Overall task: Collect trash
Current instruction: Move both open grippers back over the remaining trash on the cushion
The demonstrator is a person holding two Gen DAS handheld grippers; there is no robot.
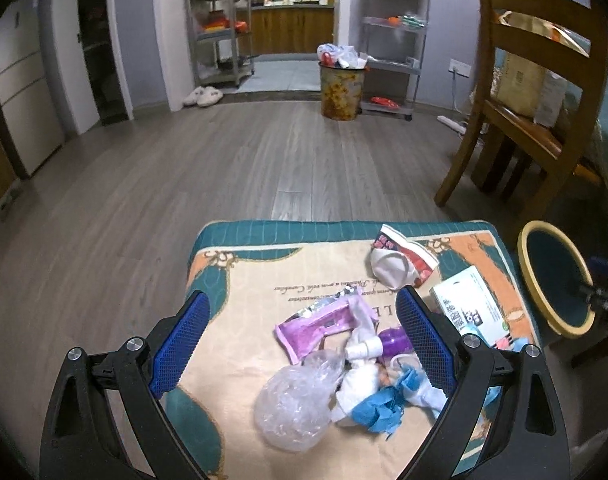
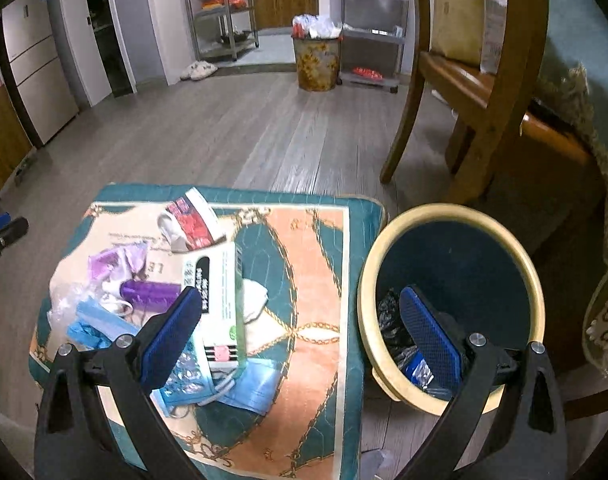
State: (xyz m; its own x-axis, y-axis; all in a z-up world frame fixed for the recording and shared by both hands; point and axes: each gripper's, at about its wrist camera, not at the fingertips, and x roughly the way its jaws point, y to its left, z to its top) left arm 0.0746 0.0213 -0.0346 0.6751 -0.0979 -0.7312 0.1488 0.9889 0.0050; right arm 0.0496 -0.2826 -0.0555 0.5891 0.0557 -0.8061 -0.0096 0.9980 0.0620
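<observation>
Both tongs gape wide, holding nothing. The left tongs [image 1: 299,300] hang over the trash pile [image 1: 344,364]; the bin [image 2: 452,308] waits at 3 o'clock, under the right tongs [image 2: 299,296].

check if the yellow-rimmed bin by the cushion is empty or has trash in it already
Not empty. The right wrist view shows crumpled black plastic and a blue wrapper at the bottom of the bin, which remains mostly unfilled.

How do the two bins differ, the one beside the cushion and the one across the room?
The near bin has a plain cream rim and holds little trash, low inside; the far bin has a floral-patterned wall and is heaped above its rim. Both stand upright on the floor.
</observation>
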